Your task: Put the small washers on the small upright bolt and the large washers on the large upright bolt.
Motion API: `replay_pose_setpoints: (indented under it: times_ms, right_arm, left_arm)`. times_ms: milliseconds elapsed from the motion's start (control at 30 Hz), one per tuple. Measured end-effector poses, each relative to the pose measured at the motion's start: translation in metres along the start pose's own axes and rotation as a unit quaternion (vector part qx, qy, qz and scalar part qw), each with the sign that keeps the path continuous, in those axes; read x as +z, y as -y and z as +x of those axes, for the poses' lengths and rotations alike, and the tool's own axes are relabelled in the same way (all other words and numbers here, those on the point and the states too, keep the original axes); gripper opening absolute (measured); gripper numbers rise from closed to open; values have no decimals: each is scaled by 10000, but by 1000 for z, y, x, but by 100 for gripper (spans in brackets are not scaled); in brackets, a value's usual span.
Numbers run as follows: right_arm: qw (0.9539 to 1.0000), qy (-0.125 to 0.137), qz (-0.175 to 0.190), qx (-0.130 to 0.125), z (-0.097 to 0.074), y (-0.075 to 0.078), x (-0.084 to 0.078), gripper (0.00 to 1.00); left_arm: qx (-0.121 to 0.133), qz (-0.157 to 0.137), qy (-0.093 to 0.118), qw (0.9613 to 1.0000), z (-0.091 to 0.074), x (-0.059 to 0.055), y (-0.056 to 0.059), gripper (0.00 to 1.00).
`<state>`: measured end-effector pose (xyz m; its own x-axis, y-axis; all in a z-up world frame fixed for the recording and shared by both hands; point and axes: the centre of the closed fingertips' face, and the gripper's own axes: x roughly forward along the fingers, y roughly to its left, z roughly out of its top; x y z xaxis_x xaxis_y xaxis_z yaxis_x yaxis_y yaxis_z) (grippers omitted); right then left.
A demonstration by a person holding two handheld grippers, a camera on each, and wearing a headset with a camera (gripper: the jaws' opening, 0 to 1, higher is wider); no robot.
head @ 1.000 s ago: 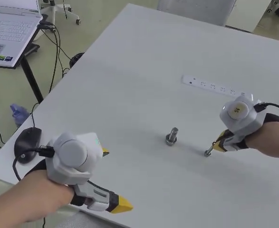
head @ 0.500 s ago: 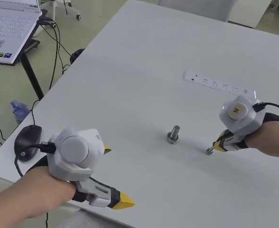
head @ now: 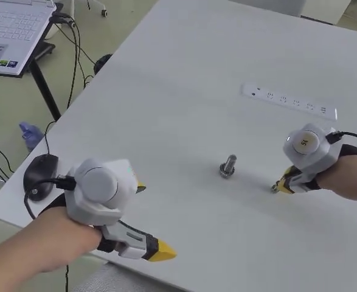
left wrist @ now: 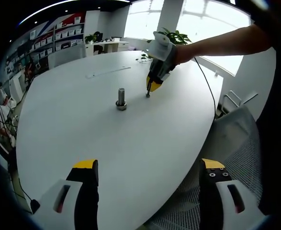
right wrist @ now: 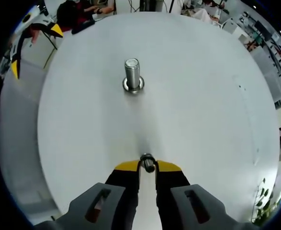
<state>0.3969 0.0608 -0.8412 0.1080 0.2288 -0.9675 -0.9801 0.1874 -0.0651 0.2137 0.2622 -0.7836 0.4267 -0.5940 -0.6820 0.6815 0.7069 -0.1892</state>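
**Steel Fasteners: Handling and Grip Points**

Steel parts on the white table (head: 184,79) are rigid, hard and smooth. Jaw pressure will not deform them, but they are judged likely to slip or pivot if pinched off-centre.

**Small bolt** (right wrist: 147,163). It stands on the table well apart from the large bolt, on its right in the head view. The right gripper (head: 281,187) has its jaws closed on it, with the bolt seated at the very tips between the yellow ends. It is judged to be light and easy to tip on its narrow foot. Grip square across the shank with modest force, and release straight back so that it stays upright.

**Large bolt** (right wrist: 132,73). It stands upright near the middle of the table, and neither gripper touches it. A wider ring sits at its foot; it cannot be told whether this is the bolt head alone or a washer on it. It is judged heavier and steadier, and should not need holding.

**Left gripper** (left wrist: 148,165). The jaws are wide apart and hold nothing. It is above the near table edge and points toward both bolts.

**Washers.** By their kind they are thin, flat, light and slick. Take each by the outer rim, across its width, and leave the bore clear to drop over the thread.
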Motion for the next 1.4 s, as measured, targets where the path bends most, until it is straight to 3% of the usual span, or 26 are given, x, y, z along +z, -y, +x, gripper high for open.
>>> replay_pose_setpoints:
  times_ms: [300,900,1000,1200,1400]
  right_arm:
    - [10000,-64,45,37,11,0,-4,12]
    - [9999,-4,89,53,12,3,-6,13]
    - [9999,32,117,64,11,3,-6,18]
    - [9998,157,150,-6,3,5,-5,26]
    - [9986,470,236,-93,-15,2,3,31]
  left_arm:
    - [-20,-52,-65,10000,2,-5,3,86]
    - [-53,-71,-88,9999,6,-6,9,84]
    - [-51,-53,-97,9999,6,-6,10,84]
    - [-60,-37,-88,9999,5,-4,13,84]
    - [-34,-3,-35,10000,2,0,15,85]
